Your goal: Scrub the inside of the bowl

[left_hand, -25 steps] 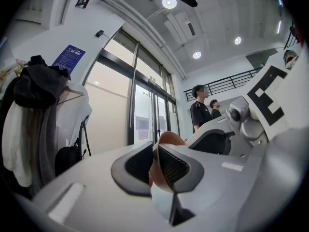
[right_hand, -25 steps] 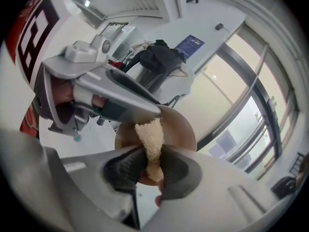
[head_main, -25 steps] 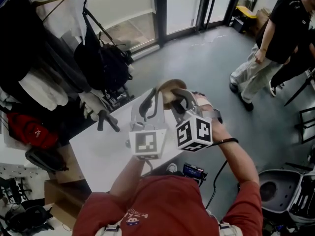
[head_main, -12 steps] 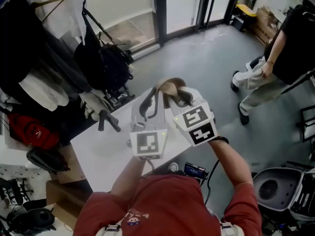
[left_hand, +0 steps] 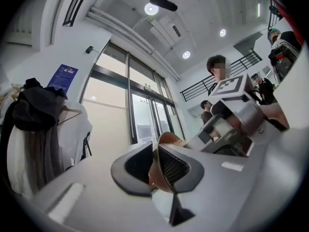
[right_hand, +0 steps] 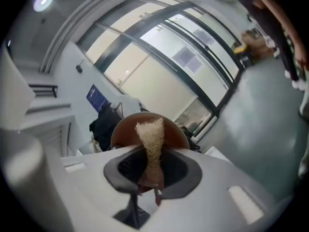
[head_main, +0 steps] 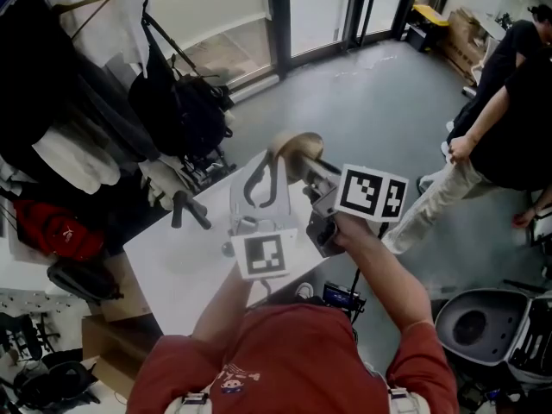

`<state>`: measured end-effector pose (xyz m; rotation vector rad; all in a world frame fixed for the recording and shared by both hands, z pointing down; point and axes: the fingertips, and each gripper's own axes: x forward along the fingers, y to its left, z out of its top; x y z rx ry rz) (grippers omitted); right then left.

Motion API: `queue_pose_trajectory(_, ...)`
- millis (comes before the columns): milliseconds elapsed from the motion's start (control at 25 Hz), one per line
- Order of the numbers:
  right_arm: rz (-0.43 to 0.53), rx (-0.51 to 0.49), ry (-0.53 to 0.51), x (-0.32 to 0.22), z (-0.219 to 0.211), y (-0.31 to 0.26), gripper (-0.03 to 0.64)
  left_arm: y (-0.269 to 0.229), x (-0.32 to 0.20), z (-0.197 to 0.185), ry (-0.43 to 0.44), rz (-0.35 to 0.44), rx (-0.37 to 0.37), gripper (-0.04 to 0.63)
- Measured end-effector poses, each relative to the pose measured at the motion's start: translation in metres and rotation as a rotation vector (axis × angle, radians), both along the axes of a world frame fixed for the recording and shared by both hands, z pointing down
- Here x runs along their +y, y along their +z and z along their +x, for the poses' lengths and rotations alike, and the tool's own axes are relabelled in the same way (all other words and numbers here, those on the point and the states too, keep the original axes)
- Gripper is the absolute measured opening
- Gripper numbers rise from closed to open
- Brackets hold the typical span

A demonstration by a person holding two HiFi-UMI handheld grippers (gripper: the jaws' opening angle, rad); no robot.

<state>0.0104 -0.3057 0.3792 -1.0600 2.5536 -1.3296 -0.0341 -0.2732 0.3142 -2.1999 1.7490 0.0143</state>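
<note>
Btwn jaws of L claw (left_hand: 154, 167): bowl (left_hand: 170, 138)

Steep overhead; two close-ups on bowl (head_main: 296, 147)

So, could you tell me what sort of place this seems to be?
Probably an office or lab entrance area, not a kitchen: tall glass doors, hanging coats and bags, and a plain white table on a grey floor.

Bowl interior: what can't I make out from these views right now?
- Head view: inside of the bowl hidden behind the left gripper and right gripper.
- Right gripper view: the scrubber and jaws cover most of it; contact unclear.
- Left gripper view: only a rim sliver shows between the pads.
</note>
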Motion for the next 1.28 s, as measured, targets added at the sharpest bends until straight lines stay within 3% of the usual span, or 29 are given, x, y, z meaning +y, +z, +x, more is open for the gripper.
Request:
queue_pose_trajectory(160,-0.145,-0.158,0.006,0.0,0.002,0.007,0.075,0.001,0.0,0.0,0.002,-0.006,0.01,0.04)
queue_pose_trajectory(600,-0.177,-0.226,0.005,0.002,0.002,0.009,0.075,0.002,0.002,-0.001,0.003,0.004,0.024,0.04)
queue_pose_trajectory(800,-0.261,-0.323,0.022,0.005,0.001,0.016,0.075,0.006,0.003,-0.003,0.0,-0.006,0.042,0.04)
queue_pose_trajectory(1080,-0.274,-0.354,0.018,0.006,-0.001,0.019,0.075,0.009,0.0,-0.005,-0.002,-0.012,0.035,0.04)
queue_pose_trajectory(1280,-0.245,-0.323,0.008,0.004,0.0,0.02,0.075,0.018,-0.008,-0.007,-0.02,-0.044,0.036,0.035)
